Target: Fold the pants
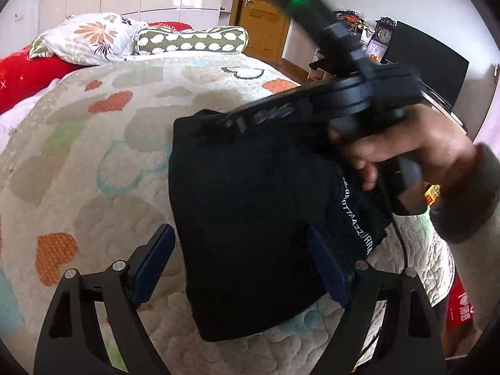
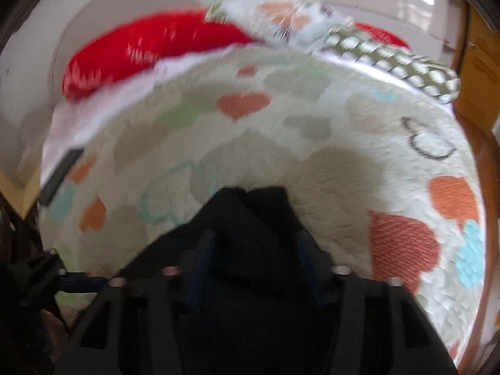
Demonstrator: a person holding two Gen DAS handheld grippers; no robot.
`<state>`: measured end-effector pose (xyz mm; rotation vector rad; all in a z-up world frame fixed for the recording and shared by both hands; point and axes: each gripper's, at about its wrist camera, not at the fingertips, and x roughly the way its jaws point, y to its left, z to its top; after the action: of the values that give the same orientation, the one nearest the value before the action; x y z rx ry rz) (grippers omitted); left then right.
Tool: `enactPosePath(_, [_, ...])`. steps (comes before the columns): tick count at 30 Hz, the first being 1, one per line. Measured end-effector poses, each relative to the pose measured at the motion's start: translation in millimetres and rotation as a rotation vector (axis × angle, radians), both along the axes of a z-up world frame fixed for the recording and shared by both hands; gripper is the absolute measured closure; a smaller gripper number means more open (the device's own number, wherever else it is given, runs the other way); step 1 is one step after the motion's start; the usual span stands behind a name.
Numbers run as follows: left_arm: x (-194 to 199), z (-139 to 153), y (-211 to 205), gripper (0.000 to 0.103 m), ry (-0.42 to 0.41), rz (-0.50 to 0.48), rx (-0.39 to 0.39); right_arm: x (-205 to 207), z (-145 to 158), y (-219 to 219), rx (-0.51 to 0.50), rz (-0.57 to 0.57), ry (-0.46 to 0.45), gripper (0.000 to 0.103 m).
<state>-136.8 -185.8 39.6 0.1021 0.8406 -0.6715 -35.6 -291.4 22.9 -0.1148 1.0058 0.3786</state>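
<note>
The black pants (image 1: pixel 250 212) lie folded into a compact bundle on the heart-patterned quilt (image 1: pixel 93 156), with white lettering along one edge. My left gripper (image 1: pixel 240 250) is open just above the bundle's near edge, its blue-padded fingers (image 1: pixel 156 256) apart and holding nothing. My right gripper (image 1: pixel 250 118), held in a hand, lies over the far top of the bundle. In the blurred right wrist view the pants (image 2: pixel 250 218) fill the space between the spread fingers of the right gripper (image 2: pixel 253 250), which looks open.
Pillows (image 1: pixel 90 37) and a red blanket (image 1: pixel 28 72) lie at the head of the bed. A wooden door (image 1: pixel 265 9), a clock (image 1: pixel 384 34) and a dark screen (image 1: pixel 428 62) stand beyond the bed's right side. A dark flat item (image 2: pixel 61 175) lies on the bed's left edge.
</note>
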Motion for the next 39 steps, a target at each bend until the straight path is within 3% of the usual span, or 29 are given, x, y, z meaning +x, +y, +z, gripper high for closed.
enactPosePath(7, [4, 7, -1, 0.016, -0.030, 0.004, -0.011, 17, 23, -2, 0.065, -0.026, -0.088, 0.098])
enactPosePath(13, [13, -5, -7, 0.014, 0.001, 0.025, -0.015, 48, -15, 4, 0.030, -0.051, -0.002, 0.103])
enactPosePath(16, [14, -7, -7, 0.011, 0.026, 0.027, -0.015, 42, -3, -9, 0.068, -0.083, -0.012, 0.103])
enactPosePath(19, [11, 4, -3, 0.012, 0.007, 0.020, -0.003, 14, 28, -30, 0.033, -0.133, -0.081, 0.095])
enactPosePath(23, [10, 28, 11, 0.012, -0.065, 0.049, -0.015, -45, 66, -66, 0.002, -0.211, -0.158, 0.063])
enactPosePath(26, [20, 35, 17, 0.012, -0.070, 0.088, -0.012, -87, 67, -79, 0.030, -0.236, -0.151, 0.046])
enactPosePath(31, [29, 33, 14, 0.012, -0.057, 0.115, 0.002, -127, 33, -83, 0.061, -0.304, -0.088, 0.045])
enactPosePath(34, [27, 32, 11, 0.012, -0.058, 0.118, 0.009, -128, 11, -82, 0.099, -0.327, -0.072, 0.051])
enactPosePath(37, [25, 33, 8, 0.012, -0.057, 0.117, 0.015, -128, 14, -81, 0.151, -0.316, -0.099, 0.100])
enactPosePath(39, [23, 37, 7, 0.012, -0.065, 0.116, 0.025, -136, 28, -80, 0.138, -0.308, -0.147, 0.100])
